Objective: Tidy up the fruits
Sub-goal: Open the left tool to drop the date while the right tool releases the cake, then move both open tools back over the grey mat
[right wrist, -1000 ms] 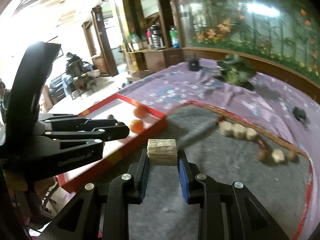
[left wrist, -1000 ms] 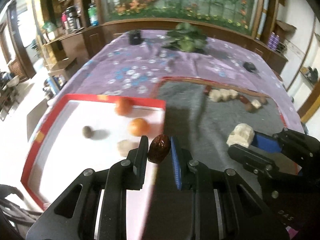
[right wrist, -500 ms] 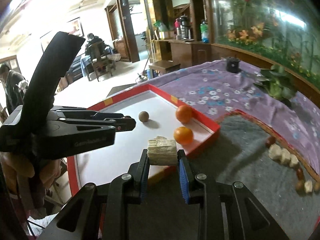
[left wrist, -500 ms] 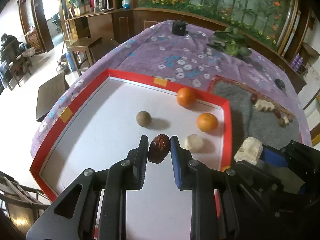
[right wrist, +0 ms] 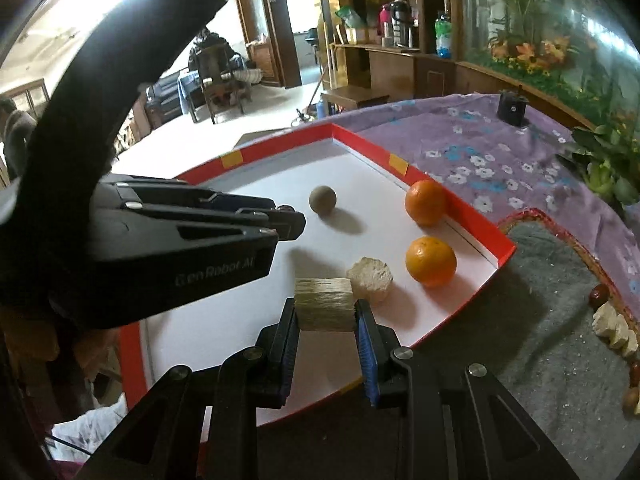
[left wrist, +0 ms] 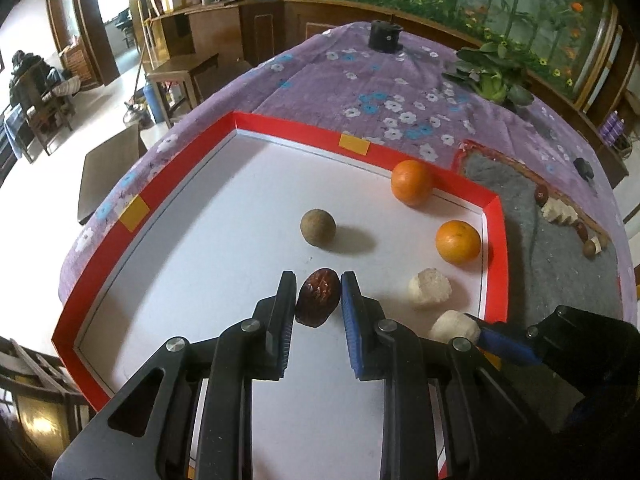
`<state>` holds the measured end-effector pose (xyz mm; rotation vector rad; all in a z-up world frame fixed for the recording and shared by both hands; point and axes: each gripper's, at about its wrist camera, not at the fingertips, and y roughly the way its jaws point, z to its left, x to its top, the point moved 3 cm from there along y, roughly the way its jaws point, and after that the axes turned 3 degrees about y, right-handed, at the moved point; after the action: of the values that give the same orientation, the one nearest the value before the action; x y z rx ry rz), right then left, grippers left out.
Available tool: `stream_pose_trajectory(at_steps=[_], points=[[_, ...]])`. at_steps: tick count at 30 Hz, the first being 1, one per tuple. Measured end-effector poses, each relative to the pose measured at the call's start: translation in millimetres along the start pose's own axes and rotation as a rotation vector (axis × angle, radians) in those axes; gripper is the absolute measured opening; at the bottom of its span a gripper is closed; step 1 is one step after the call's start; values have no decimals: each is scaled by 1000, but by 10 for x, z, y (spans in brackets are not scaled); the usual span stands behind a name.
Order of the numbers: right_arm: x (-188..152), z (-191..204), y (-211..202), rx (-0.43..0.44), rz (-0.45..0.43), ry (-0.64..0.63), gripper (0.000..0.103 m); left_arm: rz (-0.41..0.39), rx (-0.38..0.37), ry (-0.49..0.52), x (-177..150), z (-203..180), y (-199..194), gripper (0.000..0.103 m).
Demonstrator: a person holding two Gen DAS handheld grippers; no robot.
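My left gripper point(left wrist: 319, 298) was clamped on a dark red date point(left wrist: 318, 297), its jaws nearly together with the fruit pinched between the pads above the white floor of the red-rimmed tray point(left wrist: 496, 240). My right gripper point(right wrist: 326, 312) was closed on a pale, fibrous block point(right wrist: 325, 303), the jaws a little wider apart and pressing its 2 flat sides, held over the tray's near edge.

In the tray lay 2 oranges, 1 against the far wall point(left wrist: 412, 182) and 1 nearer the corner point(left wrist: 458, 241), a brown round fruit point(left wrist: 318, 227) apart from them in the middle, and a pale lumpy chunk point(left wrist: 429, 292) just beside my right gripper's block.

My left camera showed the date plainly; my right camera showed only the left gripper's black side point(right wrist: 280, 222), and from there I could barely make out the fruit at its tips. My left camera caught the right gripper's blue pad and the rounded end of its pale block at the lower right. Both views showed the grey felt mat point(right wrist: 552, 280) beside the tray on the purple flowered cloth point(left wrist: 380, 80), with a row of pale pieces and dates point(right wrist: 614, 332) along the mat's far edge
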<state>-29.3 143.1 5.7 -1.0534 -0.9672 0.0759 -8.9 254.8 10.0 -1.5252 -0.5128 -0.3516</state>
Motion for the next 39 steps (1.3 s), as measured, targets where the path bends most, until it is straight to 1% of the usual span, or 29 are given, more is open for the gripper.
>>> stream_pose_trajectory(at_steps=[1, 4, 5, 6, 8, 10, 13, 15, 19, 22, 24, 28, 30, 35, 39], points=[[-5, 0, 9, -8, 0, 0, 26, 9, -7, -11, 2, 12, 9, 22], [-12, -23, -13, 10, -13, 20, 31, 21, -19, -17, 1, 17, 15, 24], [-12, -26, -35, 16, -18, 26, 36, 22, -15, -11, -3, 10, 16, 33], [-11, -24, -54, 15, -22, 29, 39, 19, -14, -6, -6, 0, 11, 46], [-14, -26, -108, 2, -31, 28, 39, -1, -16, -7, -11, -11, -36, 54], [-24, -43, -176, -9, -45, 31, 39, -11, -18, -14, -7, -18, -73, 54], [-55, -110, -300, 5, -66, 64, 39, -26, 7, -7, -5, -57, -125, 54], [-81, -147, -374, -12, -78, 72, 40, -42, 21, 5, 0, -108, -173, 54], [-145, -257, -565, -43, -116, 94, 40, -72, 8, 18, 16, -243, -296, 54], [-219, -405, -780, -61, -161, 139, 40, -100, 4, 36, 43, -396, -386, 54], [-276, -524, -904, -83, -183, 163, 41, -111, -12, 53, 62, -536, -426, 54], [-419, -811, -1109, -144, -195, 219, 41, -112, -46, 97, 84, -864, -452, 54], [-500, -954, -1200, -159, -204, 250, 43, -120, -72, 124, 86, -1053, -464, 54], [-741, -1298, -1402, -245, -203, 294, 43, -91, -127, 178, 132, -1488, -366, 54], [-961, -1565, -1610, -265, -225, 368, 44, -67, -156, 220, 151, -1786, -261, 54]])
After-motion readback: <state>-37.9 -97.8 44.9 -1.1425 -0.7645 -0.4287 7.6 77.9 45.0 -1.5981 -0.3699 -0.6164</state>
